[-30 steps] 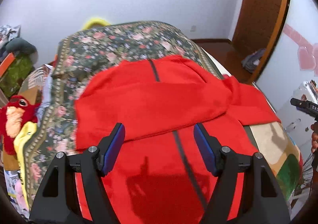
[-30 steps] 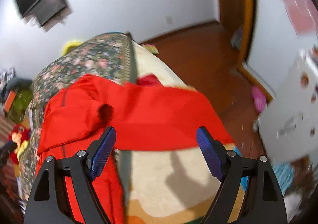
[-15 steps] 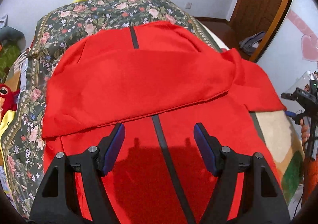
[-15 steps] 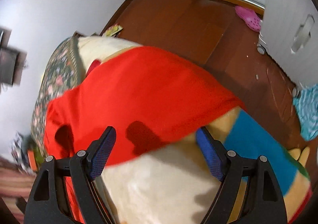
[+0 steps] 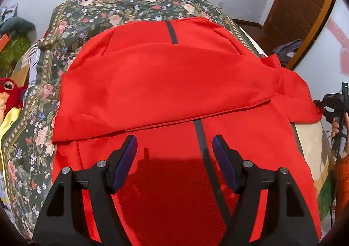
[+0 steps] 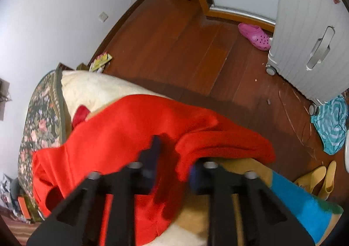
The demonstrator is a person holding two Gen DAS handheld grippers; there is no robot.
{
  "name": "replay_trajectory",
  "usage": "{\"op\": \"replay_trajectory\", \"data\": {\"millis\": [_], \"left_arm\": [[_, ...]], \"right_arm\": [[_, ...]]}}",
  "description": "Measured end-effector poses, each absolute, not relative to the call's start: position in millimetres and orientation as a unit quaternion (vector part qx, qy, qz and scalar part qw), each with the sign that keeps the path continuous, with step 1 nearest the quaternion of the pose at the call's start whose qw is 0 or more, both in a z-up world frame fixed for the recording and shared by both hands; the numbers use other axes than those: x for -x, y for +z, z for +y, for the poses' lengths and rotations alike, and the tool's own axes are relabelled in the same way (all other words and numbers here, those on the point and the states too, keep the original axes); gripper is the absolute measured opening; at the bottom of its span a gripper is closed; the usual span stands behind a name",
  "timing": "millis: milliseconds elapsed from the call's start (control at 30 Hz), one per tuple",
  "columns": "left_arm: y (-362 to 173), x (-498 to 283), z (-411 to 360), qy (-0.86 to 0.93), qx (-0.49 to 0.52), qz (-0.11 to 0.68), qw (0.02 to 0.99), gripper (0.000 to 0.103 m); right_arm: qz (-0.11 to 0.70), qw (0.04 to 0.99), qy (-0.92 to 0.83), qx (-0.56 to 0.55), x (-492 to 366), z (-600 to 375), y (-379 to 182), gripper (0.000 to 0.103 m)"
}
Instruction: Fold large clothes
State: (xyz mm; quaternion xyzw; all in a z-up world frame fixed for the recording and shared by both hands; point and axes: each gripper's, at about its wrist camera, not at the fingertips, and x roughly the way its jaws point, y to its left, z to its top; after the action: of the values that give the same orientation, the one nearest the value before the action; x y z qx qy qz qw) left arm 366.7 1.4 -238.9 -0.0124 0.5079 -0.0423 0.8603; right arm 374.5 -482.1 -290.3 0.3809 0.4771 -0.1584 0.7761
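The bed fills most of the left wrist view, covered by a dark floral bedspread on its left and far parts; on the right a cream blanket with a blue patch lies bare. Spread over the bed is the red garment, large, with a dark stripe running from near to far down its middle. One red panel is folded across the garment from right to left, covering the middle of the stripe, and its edge runs slantwise just beyond the left gripper's fingertips. A red flap of the garment reaches off toward the right edge of the bed.

Beyond the bed the wooden floor carries a white wheeled suitcase at the far right, a teal cloth beside it, yellow boots near the bed and a pink clog by the door frame. A red plush toy sits at the bed's left side.

The left hand-held gripper hovers over the near part of the garment, its blue pads spread wide with nothing between them. The right hand-held gripper, blurred, has its fingers drawn close together around a bunched fold of the garment's right flap at the bed's edge, pinching the red cloth.
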Motion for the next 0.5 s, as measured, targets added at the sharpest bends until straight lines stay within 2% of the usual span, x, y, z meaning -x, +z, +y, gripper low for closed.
{"op": "replay_trajectory", "data": {"millis": [233,500], "left_arm": [[-229,-354,23,-0.033,0.022,0.5,0.865,0.071],[-197,-333,49,-0.025,0.026,0.467,0.884,0.071]], "right_arm": [[0.423,0.838,-0.12,-0.323,-377,-459,-215,0.008],[0.369,0.892,-0.03,-0.258,-403,-380,-118,0.007]]}}
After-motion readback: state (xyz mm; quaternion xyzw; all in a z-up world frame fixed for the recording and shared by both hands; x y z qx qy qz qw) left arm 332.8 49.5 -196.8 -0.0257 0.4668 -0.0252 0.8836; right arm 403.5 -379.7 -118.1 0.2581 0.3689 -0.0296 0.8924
